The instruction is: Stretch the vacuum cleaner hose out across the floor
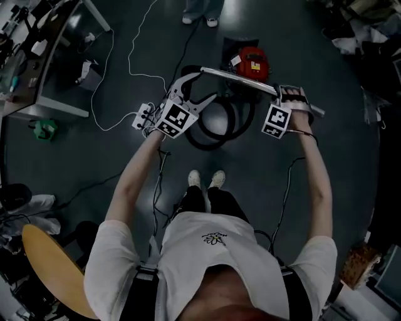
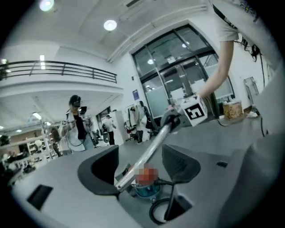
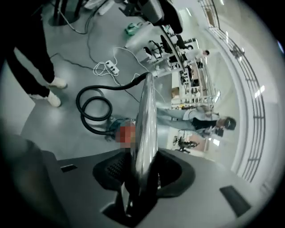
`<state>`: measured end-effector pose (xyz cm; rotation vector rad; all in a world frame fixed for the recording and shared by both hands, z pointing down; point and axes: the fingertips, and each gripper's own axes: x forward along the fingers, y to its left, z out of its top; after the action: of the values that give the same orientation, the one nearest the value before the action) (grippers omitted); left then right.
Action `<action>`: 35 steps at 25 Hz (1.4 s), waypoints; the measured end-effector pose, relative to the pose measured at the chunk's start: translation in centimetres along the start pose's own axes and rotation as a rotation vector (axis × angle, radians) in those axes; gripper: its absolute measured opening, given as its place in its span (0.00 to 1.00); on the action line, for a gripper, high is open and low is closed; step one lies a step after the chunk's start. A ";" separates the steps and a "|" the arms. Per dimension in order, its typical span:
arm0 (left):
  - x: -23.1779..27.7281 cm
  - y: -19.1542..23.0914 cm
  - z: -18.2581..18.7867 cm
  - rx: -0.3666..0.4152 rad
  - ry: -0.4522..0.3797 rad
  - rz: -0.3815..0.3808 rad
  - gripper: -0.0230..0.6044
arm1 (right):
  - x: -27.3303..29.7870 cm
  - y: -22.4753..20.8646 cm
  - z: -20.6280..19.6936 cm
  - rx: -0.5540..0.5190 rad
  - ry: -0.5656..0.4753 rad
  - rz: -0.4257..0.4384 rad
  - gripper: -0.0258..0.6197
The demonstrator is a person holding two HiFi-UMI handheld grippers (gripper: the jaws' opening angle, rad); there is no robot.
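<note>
A chrome vacuum tube (image 1: 238, 75) is held level in the air between my two grippers. My right gripper (image 1: 293, 94) is shut on it; in the right gripper view the tube (image 3: 146, 120) runs straight out from between the pressed jaws (image 3: 142, 173). My left gripper (image 1: 199, 88) is open, and the tube's end (image 2: 153, 149) lies between its spread jaws (image 2: 140, 167), against the left one. The black hose (image 1: 216, 135) lies coiled on the floor below, next to the red vacuum body (image 1: 252, 63). The right gripper view also shows the hose coil (image 3: 91, 111).
A white power strip (image 1: 143, 116) with a long cable lies left of the coil. A desk (image 1: 50, 63) and a green object (image 1: 45, 130) stand at far left, a yellow chair (image 1: 53, 269) at lower left. Another person's feet (image 1: 200, 15) are at the top.
</note>
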<state>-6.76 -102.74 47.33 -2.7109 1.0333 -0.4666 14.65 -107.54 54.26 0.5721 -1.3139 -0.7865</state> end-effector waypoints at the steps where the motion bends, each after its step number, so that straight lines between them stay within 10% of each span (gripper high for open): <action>1: -0.1 -0.3 0.9 0.042 0.015 -0.035 0.51 | -1.9 -2.6 0.2 -0.057 -0.017 -0.042 0.31; 6: -0.9 -0.3 3.0 0.266 0.100 -0.069 0.56 | -11.2 -11.0 3.7 -0.297 -0.104 -0.200 0.32; 12: -1.2 0.5 7.7 0.336 0.057 -0.042 0.56 | -18.3 -15.0 9.4 -0.524 -0.258 -0.314 0.32; 16: -1.5 -1.3 7.0 0.289 0.223 -0.190 0.55 | -21.7 -16.3 14.2 -0.553 -0.414 -0.433 0.32; 19: -2.6 -1.8 6.3 0.184 0.279 -0.202 0.20 | -22.2 -15.4 15.3 -0.606 -0.462 -0.418 0.32; 22: -3.9 -1.2 6.0 0.099 0.305 -0.169 0.20 | -22.0 -16.0 15.9 -0.632 -0.490 -0.408 0.33; 25: -5.4 0.9 5.3 0.032 0.335 -0.068 0.20 | -22.3 -19.8 17.4 -0.447 -0.586 -0.523 0.68; 30: -8.7 4.6 3.8 -0.119 0.401 0.095 0.20 | -23.7 -27.6 14.4 -0.058 -0.574 -0.710 0.68; 35: -13.2 8.2 3.1 -0.324 0.396 0.210 0.20 | -23.7 -28.5 11.5 0.500 -0.721 -0.574 0.68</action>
<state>-19.95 -99.67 39.08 -2.7974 1.6032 -0.8912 -3.35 -106.14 19.96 1.1641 -2.0786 -1.2063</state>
